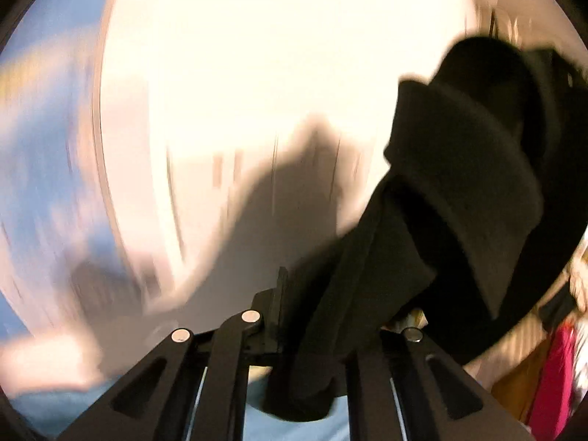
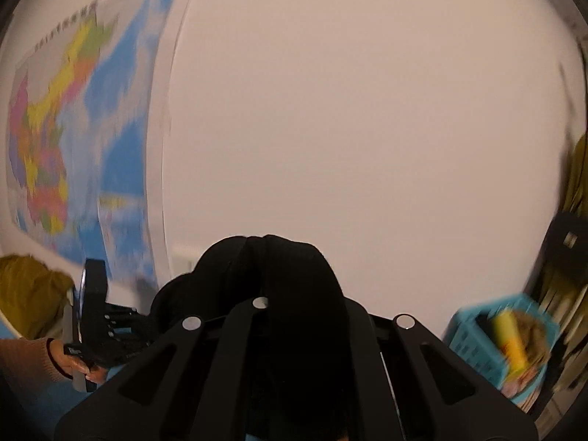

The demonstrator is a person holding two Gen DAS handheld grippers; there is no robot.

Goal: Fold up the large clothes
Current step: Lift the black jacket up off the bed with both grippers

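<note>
A black garment hangs in the air, bunched and twisted, stretching from my left gripper up to the right. My left gripper is shut on one end of it. In the right wrist view the same black garment bulges over my right gripper, which is shut on it; the fingertips are hidden under the cloth. The left gripper shows at the lower left of the right wrist view, held in a hand. Both views are blurred and point up at the wall.
A pale wall fills both views. A coloured map hangs on the left. A blue basket with things in it stands at the lower right. A yellow-green cloth lies at the far left. Pink cloth shows at the right.
</note>
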